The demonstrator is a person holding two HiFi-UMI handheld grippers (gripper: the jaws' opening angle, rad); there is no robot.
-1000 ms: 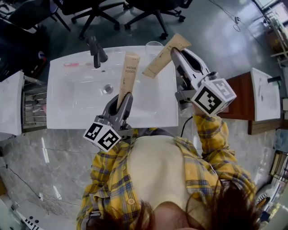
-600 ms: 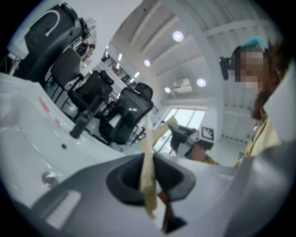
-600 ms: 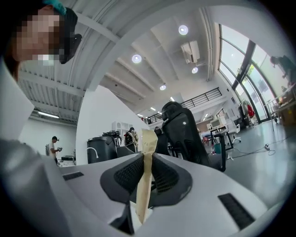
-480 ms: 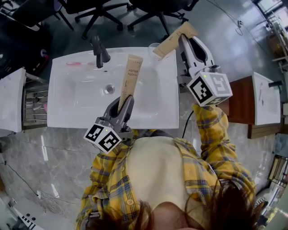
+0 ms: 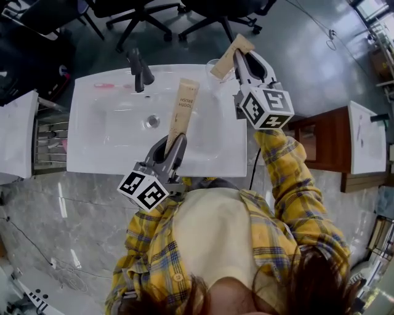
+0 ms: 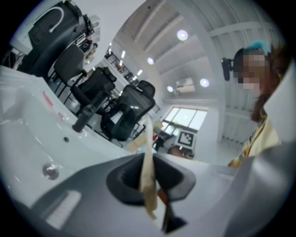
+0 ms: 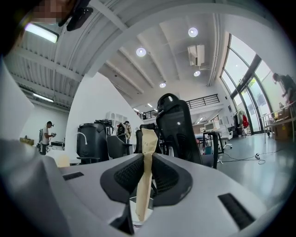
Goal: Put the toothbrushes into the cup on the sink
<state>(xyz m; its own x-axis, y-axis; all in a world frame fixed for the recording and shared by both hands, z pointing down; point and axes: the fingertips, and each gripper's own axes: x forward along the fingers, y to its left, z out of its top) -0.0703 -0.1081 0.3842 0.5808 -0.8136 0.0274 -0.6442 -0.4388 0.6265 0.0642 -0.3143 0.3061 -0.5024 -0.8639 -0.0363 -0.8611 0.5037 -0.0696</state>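
- Head view looks down on a white sink with a dark tap at its back edge and a drain in the basin.
- A person in a yellow checked shirt stands at the sink's front edge, holding a tool in each hand.
- The left hand-held gripper reaches over the front rim, its jaws pinching the lower end of a tan toothbrush pack.
- That pack slants up over the basin, to the right of the drain, with its printed face showing.
- In the left gripper view, the left hand-held gripper has both pads pressed on the toothbrush pack, which is seen edge-on. The tap is off to the left.
- The right hand-held gripper is at the sink's back right corner, clamped on a second toothbrush pack.
- A clear cup stands on that corner, and the second pack's lower end is at its mouth. I cannot tell whether the end is inside.
- In the right gripper view, the right hand-held gripper nips the second toothbrush pack between its ribbed pads. The cup's rim shows just beneath.
- A pink item lies on the back rim, left of the tap.
- Black office chairs stand on the floor beyond the sink.
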